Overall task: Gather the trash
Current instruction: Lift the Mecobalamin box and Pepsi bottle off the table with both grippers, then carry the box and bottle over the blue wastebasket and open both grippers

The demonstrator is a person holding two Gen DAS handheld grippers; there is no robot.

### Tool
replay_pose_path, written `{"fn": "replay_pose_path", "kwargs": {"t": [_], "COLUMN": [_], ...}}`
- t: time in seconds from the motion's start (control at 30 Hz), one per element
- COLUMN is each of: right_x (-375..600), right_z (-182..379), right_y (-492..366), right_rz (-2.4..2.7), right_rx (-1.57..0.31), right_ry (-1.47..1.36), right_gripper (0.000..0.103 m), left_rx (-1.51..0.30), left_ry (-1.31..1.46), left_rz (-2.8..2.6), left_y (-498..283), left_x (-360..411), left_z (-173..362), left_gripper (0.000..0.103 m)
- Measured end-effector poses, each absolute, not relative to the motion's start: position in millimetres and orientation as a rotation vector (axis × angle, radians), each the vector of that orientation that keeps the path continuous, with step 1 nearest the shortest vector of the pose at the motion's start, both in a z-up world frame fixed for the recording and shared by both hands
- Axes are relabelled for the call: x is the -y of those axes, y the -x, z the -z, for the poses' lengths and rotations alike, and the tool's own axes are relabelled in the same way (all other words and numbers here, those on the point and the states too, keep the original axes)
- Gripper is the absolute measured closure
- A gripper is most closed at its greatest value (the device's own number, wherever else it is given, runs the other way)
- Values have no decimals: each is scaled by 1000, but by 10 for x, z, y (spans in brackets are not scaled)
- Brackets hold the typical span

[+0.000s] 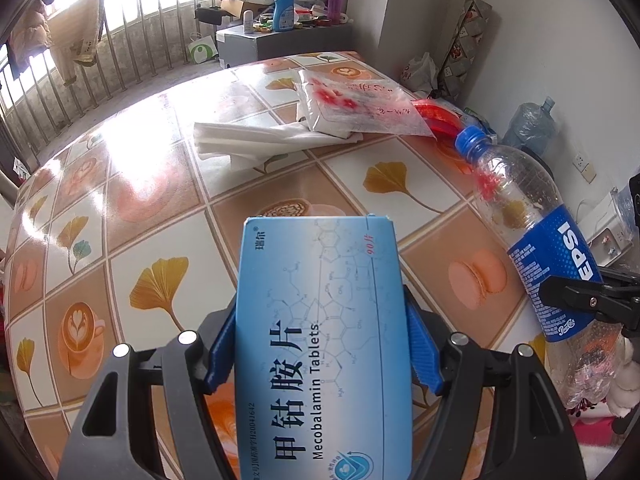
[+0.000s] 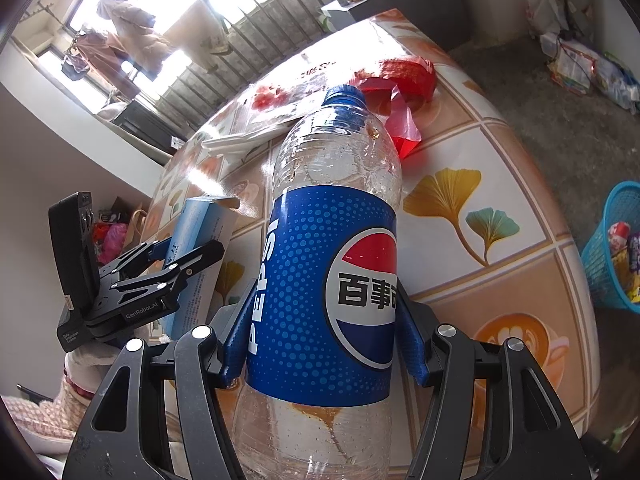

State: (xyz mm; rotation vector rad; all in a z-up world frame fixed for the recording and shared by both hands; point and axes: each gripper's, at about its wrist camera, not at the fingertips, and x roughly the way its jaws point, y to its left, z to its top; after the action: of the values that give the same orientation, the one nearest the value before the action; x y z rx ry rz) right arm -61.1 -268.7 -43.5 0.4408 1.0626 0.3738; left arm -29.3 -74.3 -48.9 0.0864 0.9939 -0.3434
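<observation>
My left gripper (image 1: pixel 322 344) is shut on a blue Mecobalamin tablet box (image 1: pixel 320 320) and holds it above the patterned table (image 1: pixel 140 200). My right gripper (image 2: pixel 320 332) is shut on an empty Pepsi bottle (image 2: pixel 328 280) with a blue cap, gripped at the label. The bottle also shows at the right of the left wrist view (image 1: pixel 536 236). The box and left gripper also show in the right wrist view (image 2: pixel 200 248), to the bottle's left. On the table farther off lie a white tissue (image 1: pixel 260 140), a clear plastic bag with red flowers (image 1: pixel 360 108) and a red plastic bag (image 2: pixel 400 92).
A blue mesh waste basket (image 2: pixel 612 248) with rubbish inside stands on the floor to the right of the table. A railing (image 1: pixel 80 72) and a cluttered cabinet (image 1: pixel 280 36) are beyond the table's far edge. More bags lie on the floor by the wall (image 2: pixel 580 60).
</observation>
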Motion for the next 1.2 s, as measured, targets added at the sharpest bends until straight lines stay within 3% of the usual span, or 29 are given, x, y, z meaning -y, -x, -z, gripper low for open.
{"fn": "replay_pose_path", "kwargs": {"t": [0.63,1.2], "right_x": [2776,3060], "right_z": [376,187], "right_y": [687,948], "right_rz": [-390,-405], "right_rx": [-1020,-902], "right_ry": [-464,-516], "right_gripper": [45,45], "left_rx": [-946,-836], "left_ry": [-69,-89], "left_rz": [323,394], "left_y": [359,489], "left_x": [677,942], "left_z": [298,-189], "left_gripper": [34,34]}}
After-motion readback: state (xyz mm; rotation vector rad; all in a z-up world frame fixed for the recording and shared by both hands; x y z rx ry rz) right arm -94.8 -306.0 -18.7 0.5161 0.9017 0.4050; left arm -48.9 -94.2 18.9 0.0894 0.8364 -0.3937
